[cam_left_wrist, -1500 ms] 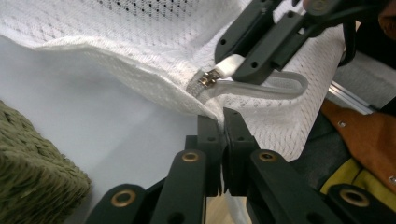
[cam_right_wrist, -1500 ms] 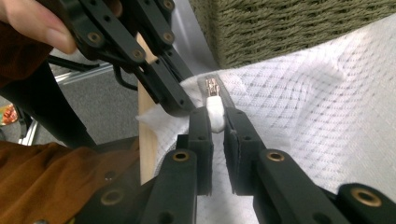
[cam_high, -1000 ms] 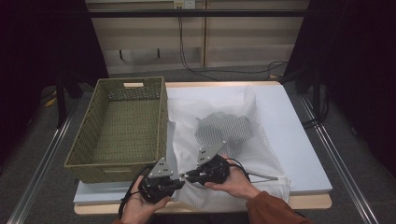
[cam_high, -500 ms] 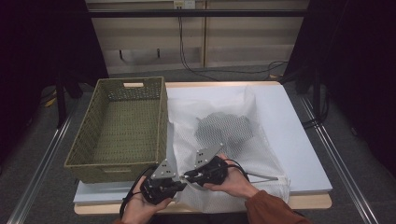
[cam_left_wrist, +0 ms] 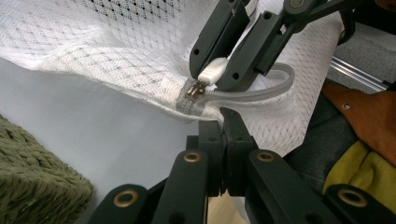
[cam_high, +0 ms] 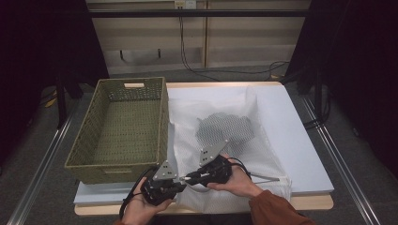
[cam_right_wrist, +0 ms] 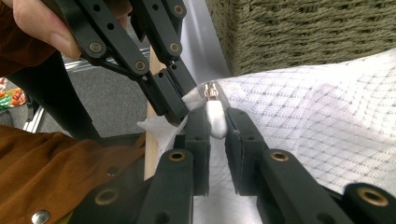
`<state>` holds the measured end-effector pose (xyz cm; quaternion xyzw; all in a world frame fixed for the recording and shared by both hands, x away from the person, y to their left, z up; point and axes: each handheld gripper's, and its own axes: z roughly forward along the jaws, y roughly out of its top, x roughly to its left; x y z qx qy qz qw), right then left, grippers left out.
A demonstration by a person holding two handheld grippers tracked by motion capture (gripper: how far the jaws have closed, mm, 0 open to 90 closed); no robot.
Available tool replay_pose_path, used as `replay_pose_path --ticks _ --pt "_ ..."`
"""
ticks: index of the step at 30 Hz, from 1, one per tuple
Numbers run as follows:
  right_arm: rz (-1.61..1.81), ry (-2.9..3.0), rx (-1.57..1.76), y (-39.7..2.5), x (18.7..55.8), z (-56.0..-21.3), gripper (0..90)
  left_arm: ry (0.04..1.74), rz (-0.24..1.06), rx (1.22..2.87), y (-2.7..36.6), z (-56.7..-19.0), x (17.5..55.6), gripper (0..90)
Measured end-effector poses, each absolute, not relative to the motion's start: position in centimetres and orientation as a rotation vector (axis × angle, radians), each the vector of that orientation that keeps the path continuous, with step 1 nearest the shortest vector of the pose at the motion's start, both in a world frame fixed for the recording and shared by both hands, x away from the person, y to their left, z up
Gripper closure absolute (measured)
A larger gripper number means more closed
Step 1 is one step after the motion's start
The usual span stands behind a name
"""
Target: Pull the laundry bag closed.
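Observation:
A white mesh laundry bag (cam_high: 263, 145) lies on the table with a dark garment (cam_high: 224, 129) inside it. At the bag's near left corner my left gripper (cam_high: 180, 184) is shut on the bag's corner fabric (cam_left_wrist: 205, 112) just beside the zip's end; its jaws (cam_left_wrist: 223, 122) are pressed together. My right gripper (cam_high: 188, 178) meets it tip to tip and is shut on the white zipper pull (cam_right_wrist: 215, 119). From the left gripper view the pull (cam_left_wrist: 211, 73) sticks out of the right gripper's jaws, with the metal slider (cam_left_wrist: 194, 91) below it.
A green woven basket (cam_high: 84, 140) stands empty at the left, its wall (cam_right_wrist: 303, 32) close behind the bag's corner. The table's front edge (cam_high: 300, 202) runs right under both hands. A pale board (cam_high: 291, 122) lies bare to the right of the bag.
My right gripper has edged slightly right and away with the zipper pull. The left gripper has held its place on the bag's corner.

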<state>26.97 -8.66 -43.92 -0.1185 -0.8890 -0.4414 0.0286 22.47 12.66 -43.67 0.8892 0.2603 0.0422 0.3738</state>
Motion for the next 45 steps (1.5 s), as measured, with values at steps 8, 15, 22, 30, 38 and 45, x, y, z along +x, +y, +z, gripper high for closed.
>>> replay_pose_path --ticks 8,15,22,30,38,45 --pt "-1.357 -2.726 -0.371 -8.2 27.2 -44.1 79.8 0.655 0.109 2.288 12.7 -43.7 22.4 88.3" --pt "-1.373 -2.716 -0.387 -8.3 27.0 -44.2 82.5 0.678 0.107 2.276 12.9 -43.8 22.6 87.1" --pt "-1.398 -2.730 -0.416 -9.4 27.1 -43.8 82.5 0.767 0.111 2.255 13.4 -43.8 22.9 83.2" --pt "-1.410 -2.723 -0.451 -10.4 27.1 -43.8 82.6 0.744 0.057 2.117 13.9 -42.0 23.2 73.3" --pt "-1.432 -2.731 -0.456 -10.9 27.0 -43.4 82.6 0.741 0.035 2.162 12.6 -42.3 24.4 70.8" --pt "-1.451 -2.732 -0.454 -11.1 27.0 -43.2 82.6 0.738 -0.005 2.190 12.1 -42.9 24.9 67.3"
